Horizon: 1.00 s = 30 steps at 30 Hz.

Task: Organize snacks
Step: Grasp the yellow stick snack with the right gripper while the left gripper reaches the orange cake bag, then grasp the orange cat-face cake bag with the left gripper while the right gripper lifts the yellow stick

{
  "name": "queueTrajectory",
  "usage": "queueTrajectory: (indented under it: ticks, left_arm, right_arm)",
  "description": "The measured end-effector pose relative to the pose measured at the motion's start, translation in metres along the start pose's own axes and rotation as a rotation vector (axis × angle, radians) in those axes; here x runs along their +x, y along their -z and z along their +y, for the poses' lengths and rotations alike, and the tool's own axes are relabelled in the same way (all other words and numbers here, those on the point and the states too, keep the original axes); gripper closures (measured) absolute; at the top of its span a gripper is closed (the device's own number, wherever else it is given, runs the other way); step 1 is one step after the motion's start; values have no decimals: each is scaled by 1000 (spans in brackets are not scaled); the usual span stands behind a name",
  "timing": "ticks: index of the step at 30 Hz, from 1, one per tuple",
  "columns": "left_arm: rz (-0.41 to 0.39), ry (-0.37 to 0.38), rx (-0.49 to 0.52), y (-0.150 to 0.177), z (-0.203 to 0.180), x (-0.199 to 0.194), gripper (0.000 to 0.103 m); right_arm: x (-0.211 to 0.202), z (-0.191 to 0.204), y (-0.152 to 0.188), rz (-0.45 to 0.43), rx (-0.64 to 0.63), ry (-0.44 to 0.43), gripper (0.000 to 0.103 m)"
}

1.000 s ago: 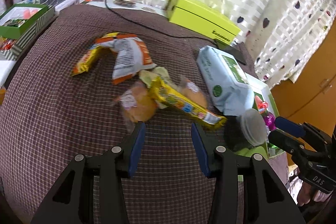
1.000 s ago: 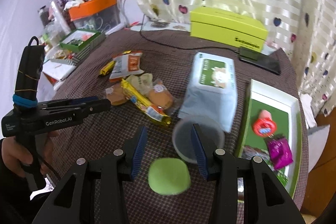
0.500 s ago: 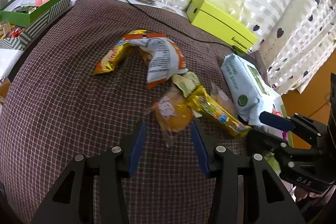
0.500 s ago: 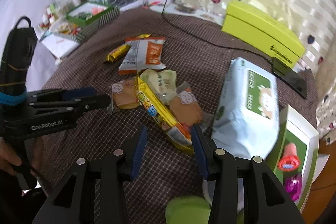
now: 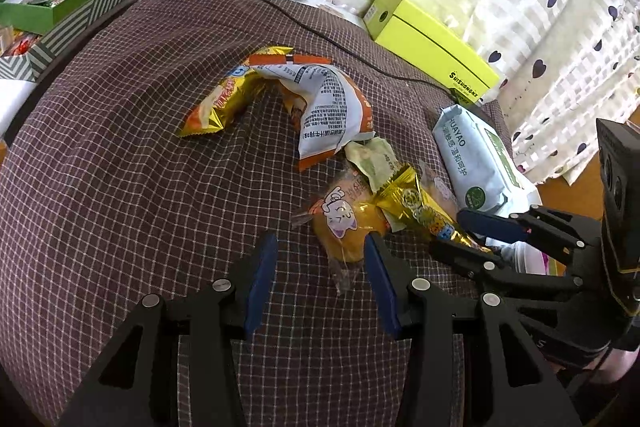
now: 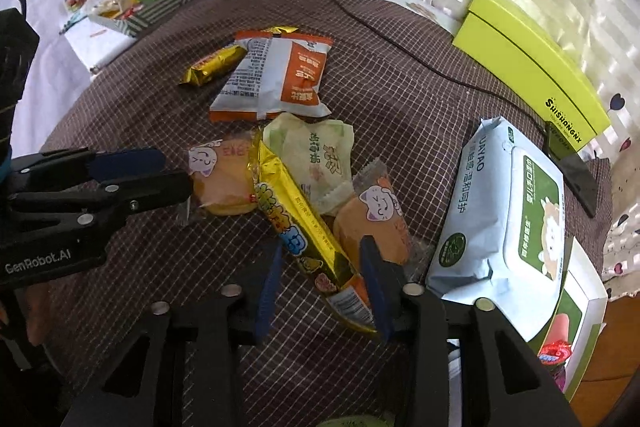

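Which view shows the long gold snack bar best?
The right wrist view: the gold snack bar lies nearly whole, running diagonally down between that tool's fingers, print readable. The left wrist view shows the bar foreshortened, its far end hidden behind the right tool.

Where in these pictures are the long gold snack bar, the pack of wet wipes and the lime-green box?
long gold snack bar (image 6: 296, 223), right wrist view, middle of its gold wrapper.
pack of wet wipes (image 6: 480, 195), right wrist view, pale blue side of the pack.
lime-green box (image 5: 428, 47), left wrist view, its long front face.
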<state>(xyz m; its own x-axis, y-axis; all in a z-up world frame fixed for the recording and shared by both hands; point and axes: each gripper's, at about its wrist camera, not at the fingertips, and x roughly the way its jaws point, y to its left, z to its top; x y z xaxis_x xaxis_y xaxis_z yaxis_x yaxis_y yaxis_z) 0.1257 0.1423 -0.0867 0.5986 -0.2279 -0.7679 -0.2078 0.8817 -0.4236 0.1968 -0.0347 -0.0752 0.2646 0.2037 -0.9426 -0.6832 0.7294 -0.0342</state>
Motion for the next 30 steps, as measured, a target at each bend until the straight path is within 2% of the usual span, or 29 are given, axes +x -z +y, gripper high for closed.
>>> queueTrajectory:
  ticks: [5,6,8,15,23,24,25,30]
  left_arm:
    - [18,21,-3,0,-3,8,57]
    - [18,23,-3,0,-3,9,57]
    - [21,28,-5,0,-4,12,57]
    - [6,39,5,-10,-9,23,53]
    - [-17,-2,17,-18,-16,34,53]
    - [-21,-8,20,-18,-17,34,55]
    - [-23,-12,22,-17,-17,34,64]
    - [-35,9,-2,-13,-11,28,71]
  right_arm:
    - [1,0,0,-16,4,-5,73]
    - [-1,-2,0,-25,17,-9,79]
    - [-6,-5,1,-51,42,-26,82]
    - [-14,-10,5,-73,85,-31,82]
    - [-27,-20,14,-108,128,-47,82]
    - [-28,-21,16,-109,136,-47,82]
    - [-29,-23,17,-110,143,-48,82]
    - [-35,-26,22,-124,156,-54,82]
